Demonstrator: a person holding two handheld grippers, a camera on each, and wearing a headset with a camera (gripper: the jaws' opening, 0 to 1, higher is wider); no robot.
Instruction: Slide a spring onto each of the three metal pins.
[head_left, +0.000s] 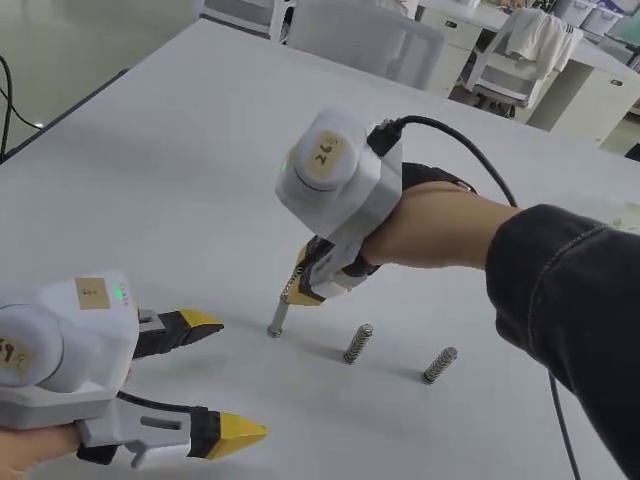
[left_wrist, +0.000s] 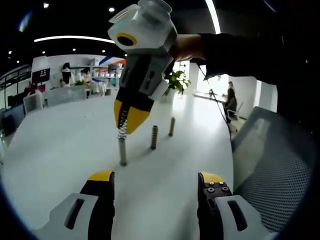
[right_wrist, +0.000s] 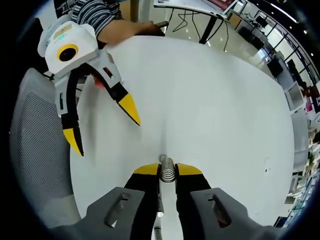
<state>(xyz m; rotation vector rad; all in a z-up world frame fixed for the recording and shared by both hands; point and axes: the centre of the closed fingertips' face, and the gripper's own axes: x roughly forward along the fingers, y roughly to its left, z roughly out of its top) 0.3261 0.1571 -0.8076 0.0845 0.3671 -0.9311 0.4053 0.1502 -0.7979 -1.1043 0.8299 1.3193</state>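
Note:
Three metal pins stand on the white table. Springs sit over the middle pin and the right pin. The left pin is bare at its base. My right gripper is directly above it, shut on a spring whose lower end meets the pin's top. The same spring is pinched between the right gripper's yellow tips. My left gripper is open and holds nothing, near the table's front left, pointing at the pins. In its own view the left gripper faces the three pins.
Chairs and desks stand beyond the table's far edge. A black cable runs from the right gripper over the person's sleeve. A mesh chair is at the right of the left gripper view.

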